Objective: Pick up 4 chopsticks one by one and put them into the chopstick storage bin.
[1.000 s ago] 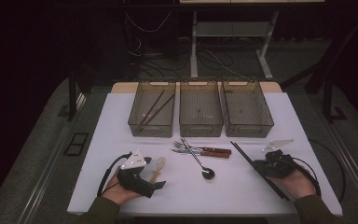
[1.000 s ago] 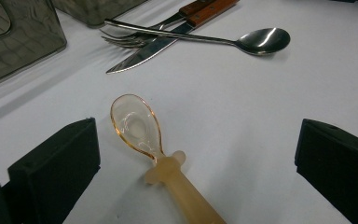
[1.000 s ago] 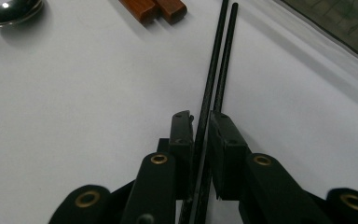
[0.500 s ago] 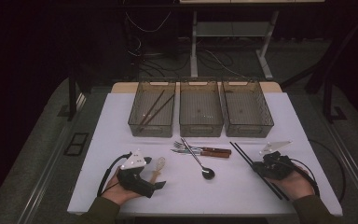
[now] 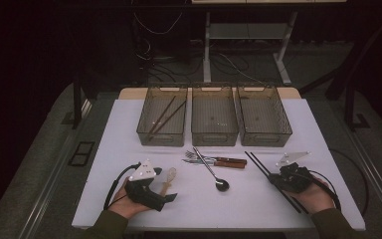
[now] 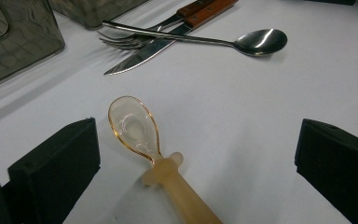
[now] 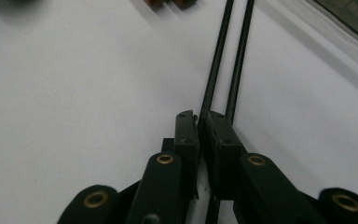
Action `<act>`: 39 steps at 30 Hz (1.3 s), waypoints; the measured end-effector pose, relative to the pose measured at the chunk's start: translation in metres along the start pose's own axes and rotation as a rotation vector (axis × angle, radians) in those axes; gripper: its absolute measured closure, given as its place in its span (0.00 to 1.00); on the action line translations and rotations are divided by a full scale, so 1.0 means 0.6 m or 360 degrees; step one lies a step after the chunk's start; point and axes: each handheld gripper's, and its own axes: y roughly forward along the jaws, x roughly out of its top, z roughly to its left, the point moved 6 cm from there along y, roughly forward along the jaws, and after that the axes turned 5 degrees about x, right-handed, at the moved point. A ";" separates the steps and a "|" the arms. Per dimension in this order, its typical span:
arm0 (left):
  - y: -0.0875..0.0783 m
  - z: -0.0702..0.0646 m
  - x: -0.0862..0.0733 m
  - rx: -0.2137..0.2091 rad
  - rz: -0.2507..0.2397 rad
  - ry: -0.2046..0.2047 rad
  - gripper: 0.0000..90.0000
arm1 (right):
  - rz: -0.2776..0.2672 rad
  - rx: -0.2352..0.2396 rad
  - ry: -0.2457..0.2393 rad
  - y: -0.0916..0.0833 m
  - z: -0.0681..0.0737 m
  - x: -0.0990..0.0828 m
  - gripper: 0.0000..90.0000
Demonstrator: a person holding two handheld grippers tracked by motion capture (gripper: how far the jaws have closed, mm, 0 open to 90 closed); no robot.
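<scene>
My left gripper (image 5: 165, 185) rests open on the white table (image 5: 129, 124) at the near left. A clear amber plastic spoon (image 5: 169, 176) lies between its wide jaws, touching neither. In the left gripper view the spoon (image 6: 133, 123) lies bowl up, its handle running toward the camera between the black pads (image 6: 56, 163). At the near right, my right gripper (image 5: 279, 180) is shut on a pair of black chopsticks (image 5: 258, 164) that lie slanted on the table. In the right gripper view one black chopstick (image 7: 216, 60) runs in between the pressed jaws (image 7: 199, 119); the other lies just beside it.
Three smoky plastic bins (image 5: 161, 142) (image 5: 214, 142) (image 5: 266, 142) stand in a row at the back; the left one holds brown chopsticks (image 5: 164, 117). A metal spoon (image 5: 214, 174), a fork (image 6: 121, 41) and a wooden-handled knife (image 5: 231, 163) lie mid-table.
</scene>
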 end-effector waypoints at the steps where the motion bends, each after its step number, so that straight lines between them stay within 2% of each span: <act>1: 0.000 0.000 0.000 0.0001 0.0000 0.0000 0.00 | -0.0001 0.0000 0.0002 0.000 0.000 0.000 0.93; 14: 0.000 0.000 0.000 0.0000 -0.0002 0.0000 0.00 | -0.0025 -0.0008 0.0044 -0.007 0.003 -0.012 0.94; 17: 0.000 0.000 0.000 0.0000 0.0003 0.0003 0.00 | -0.0042 -0.0047 0.0047 -0.006 0.006 -0.014 0.95; 24: 0.000 -0.001 0.000 -0.0003 0.0002 0.0004 0.00 | -0.0044 -0.0082 0.0090 -0.006 0.010 -0.013 0.96; 30: 0.000 -0.001 0.000 -0.0008 0.0004 0.0003 0.00 | -0.0045 -0.0083 0.0109 -0.008 0.009 -0.011 0.96; 39: 0.002 -0.002 0.000 -0.0016 0.0002 -0.0002 0.00 | -0.0126 -0.0054 0.0136 -0.025 -0.001 -0.002 0.96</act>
